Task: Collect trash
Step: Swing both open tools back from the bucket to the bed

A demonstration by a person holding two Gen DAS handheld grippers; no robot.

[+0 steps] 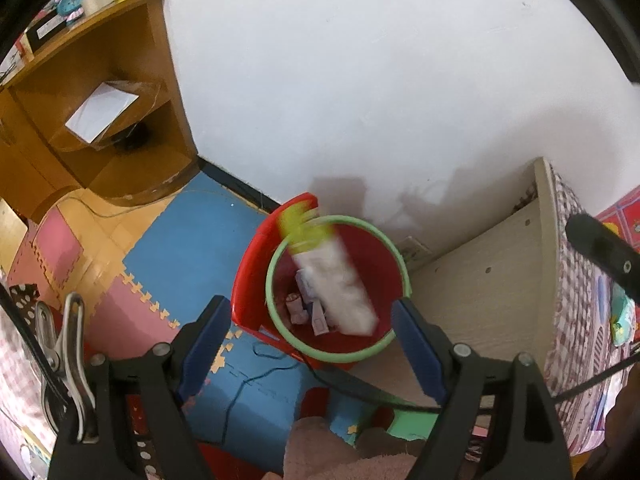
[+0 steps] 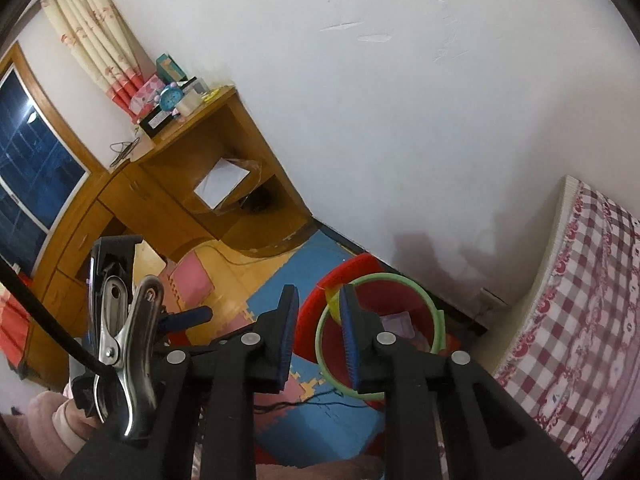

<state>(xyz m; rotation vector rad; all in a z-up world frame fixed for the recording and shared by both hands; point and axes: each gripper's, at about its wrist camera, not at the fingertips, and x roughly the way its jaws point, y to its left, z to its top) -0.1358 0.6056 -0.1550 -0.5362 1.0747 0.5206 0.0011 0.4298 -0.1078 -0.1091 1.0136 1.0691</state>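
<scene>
Against the white wall, between a wooden desk (image 1: 92,128) on the far left and a bed (image 2: 580,340) on the right, a red bin (image 1: 340,288) with a pale green rim is stood on a floor of blue, pink and yellow foam mats (image 1: 180,248). The bin appears to be kept in this corner so that trash can be dropped in from above.

A blurred white packet (image 1: 336,280) with a yellow-green end is seen from the left wrist over the bin's mouth, tilted, its lower end down inside. Its blur suggests it is falling; whether it already rests on the scraps beneath cannot be told. Small crumpled papers (image 1: 308,312) are seen on the bin's bottom.

The left gripper (image 1: 316,348) is held above the near rim, pointed steeply down, its blue fingers spread wide with nothing between them. The right gripper (image 2: 320,336) is aimed at the bin from the left; its fingers are set narrowly apart and nothing is gripped. A sliver of the packet's yellow end shows beyond them at the rim.

By this reading the packet is judged released and this item nearly collected. A black cable (image 1: 256,376) is trailed over the mats near the bin and could be snagged.
</scene>
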